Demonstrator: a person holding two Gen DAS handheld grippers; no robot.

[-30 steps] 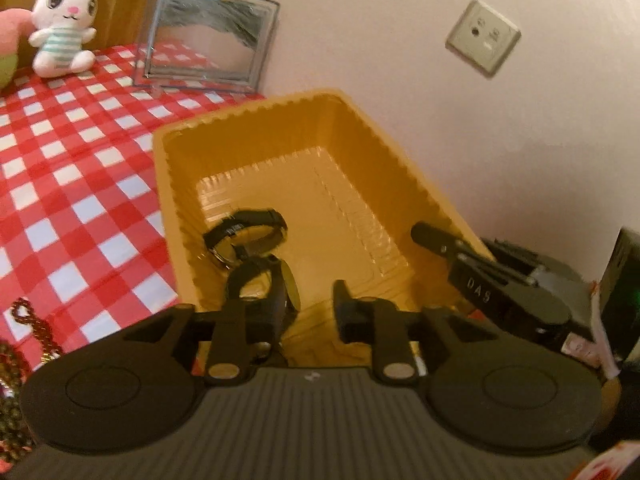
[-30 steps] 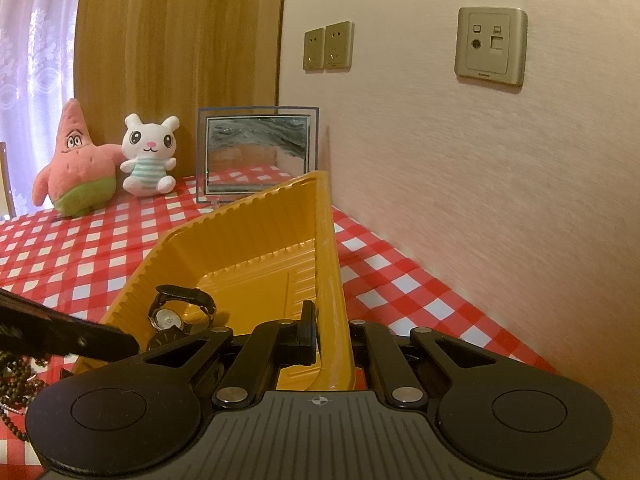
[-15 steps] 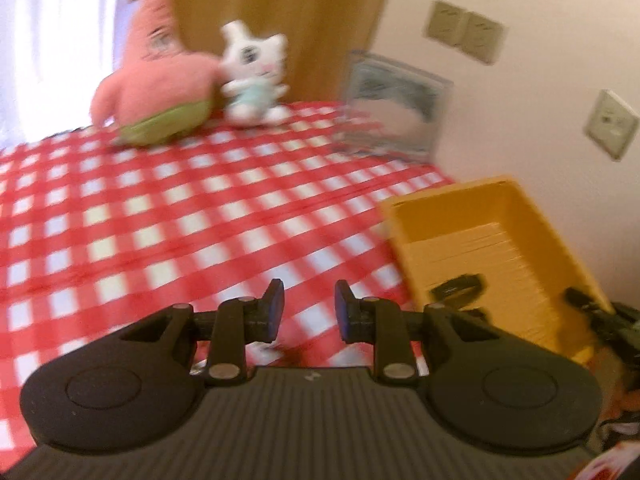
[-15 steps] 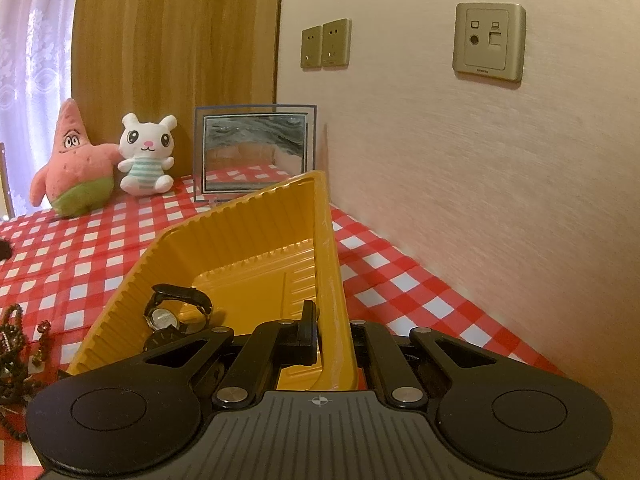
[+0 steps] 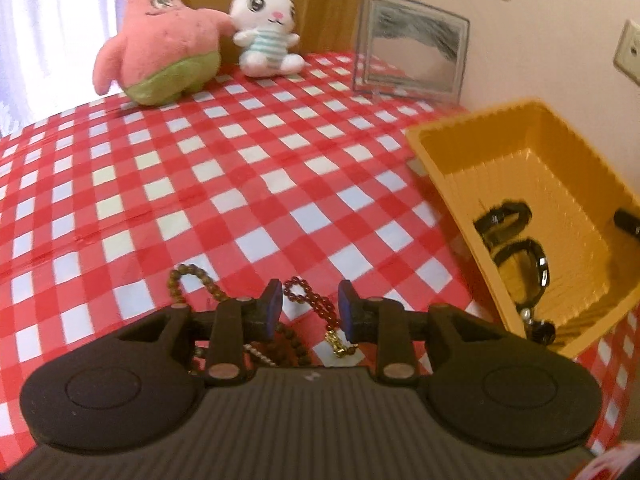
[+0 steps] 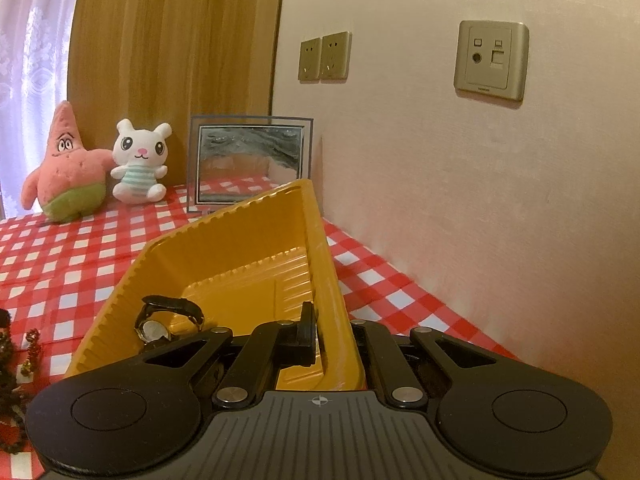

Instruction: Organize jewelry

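Note:
A yellow plastic tray (image 5: 472, 128) stands at the right on the checked cloth, with two black watches (image 5: 505, 216) (image 5: 528, 270) in it. My left gripper (image 5: 310, 308) hovers over a pile of bead bracelets, its jaws opening with nothing gripped. A red bead bracelet (image 5: 310, 298) lies on the cloth below the gap. A brown bead bracelet (image 5: 192, 280) lies to its left. My right gripper (image 6: 334, 336) is shut on the tray's wall (image 6: 320, 240) at the near corner. One watch (image 6: 168, 316) shows in the right wrist view.
A pink star plush (image 5: 160, 40), a white bunny plush (image 5: 266, 36) and a glass picture frame (image 5: 412, 44) stand along the back of the table. The wall with sockets (image 6: 490, 60) runs close behind the tray. More beads (image 6: 30, 346) lie left of the tray.
My left gripper has swung away from the tray, leftward and down, to above the beads on the cloth. Its jaws stand a little wider. The right gripper has not moved.

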